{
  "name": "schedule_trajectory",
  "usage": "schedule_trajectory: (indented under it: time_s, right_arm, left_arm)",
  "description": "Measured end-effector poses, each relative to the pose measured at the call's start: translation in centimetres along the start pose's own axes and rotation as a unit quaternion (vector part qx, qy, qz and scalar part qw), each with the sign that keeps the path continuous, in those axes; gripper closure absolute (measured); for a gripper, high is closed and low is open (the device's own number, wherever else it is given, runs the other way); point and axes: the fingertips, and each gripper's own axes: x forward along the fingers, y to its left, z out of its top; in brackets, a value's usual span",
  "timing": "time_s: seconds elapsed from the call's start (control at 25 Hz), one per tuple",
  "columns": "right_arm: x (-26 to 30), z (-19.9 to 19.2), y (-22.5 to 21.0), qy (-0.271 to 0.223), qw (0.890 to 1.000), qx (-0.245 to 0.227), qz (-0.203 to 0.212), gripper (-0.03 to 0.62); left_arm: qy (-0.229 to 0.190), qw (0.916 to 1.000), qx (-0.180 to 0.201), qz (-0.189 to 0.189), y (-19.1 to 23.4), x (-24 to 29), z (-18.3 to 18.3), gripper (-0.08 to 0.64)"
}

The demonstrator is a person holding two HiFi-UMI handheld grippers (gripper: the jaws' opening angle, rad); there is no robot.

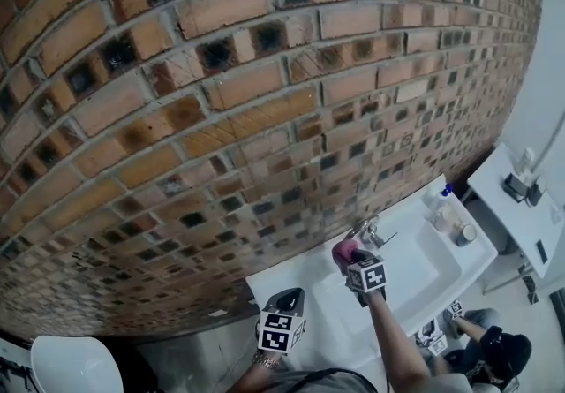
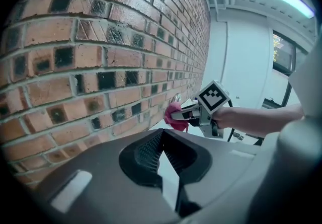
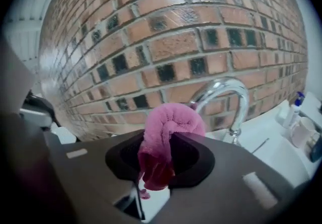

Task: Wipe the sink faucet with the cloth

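A chrome curved faucet (image 1: 366,230) stands at the back of the white sink (image 1: 424,281), against the brick wall. My right gripper (image 1: 351,260) is shut on a bunched pink cloth (image 1: 343,251), held just left of the faucet. In the right gripper view the cloth (image 3: 168,132) bulges out between the jaws of the gripper (image 3: 161,150), with the faucet spout (image 3: 226,92) arching close behind it; whether they touch is unclear. My left gripper (image 1: 284,301) hangs left of the sink, shut and holding nothing. From its own view (image 2: 162,142) it looks toward the right gripper (image 2: 173,116) and the cloth (image 2: 175,120).
A brick wall (image 1: 221,117) fills the view behind the sink. A blue-capped bottle (image 1: 439,199) and a cup (image 1: 465,234) stand on the sink's right end. A white table (image 1: 521,215) stands further right. A person (image 1: 494,356) crouches at lower right.
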Motion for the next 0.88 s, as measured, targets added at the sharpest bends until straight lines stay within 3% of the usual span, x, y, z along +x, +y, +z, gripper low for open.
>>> schedule_trajectory:
  time_s: [0.08, 0.2, 0.36, 0.48, 0.64, 0.8, 0.88]
  right_arm:
    - [-0.3, 1.3, 1.3, -0.015, 0.999, 0.019, 0.024, 0.488]
    - [-1.3, 4.1, -2.0, -0.047, 0.996, 0.071, -0.029, 0.491]
    - [-3.7, 7.8, -7.1, -0.081, 0.989, 0.028, -0.122, 0.497]
    - [-3.9, 9.1, -10.0, -0.083, 0.984, -0.007, -0.155, 0.499]
    - [-2.3, 10.1, -13.9, -0.063, 0.974, -0.052, -0.213, 0.499]
    - [-2.0, 9.2, -18.7, -0.036, 0.969, -0.011, -0.245, 0.500]
    - [-2.0, 6.7, -21.5, 0.008, 0.965, 0.010, -0.260, 0.500]
  left_arm:
    - [0.005, 0.9999, 0.003, -0.010, -0.4, 1.0, 0.0, 0.541]
    - [0.012, 0.9994, 0.010, -0.032, -1.5, 2.4, 0.2, 0.541]
    - [0.016, 0.9986, 0.020, -0.047, -2.2, 3.3, 0.3, 0.541]
    - [0.021, 0.9985, 0.015, -0.049, -1.8, 3.8, 0.2, 0.541]
    - [0.020, 0.9987, 0.012, -0.045, -1.2, 4.0, 0.5, 0.541]
    - [0.025, 0.9988, 0.004, -0.042, -0.8, 3.6, 0.0, 0.541]
    - [0.025, 0.9990, -0.002, -0.037, -0.3, 3.4, -0.1, 0.541]
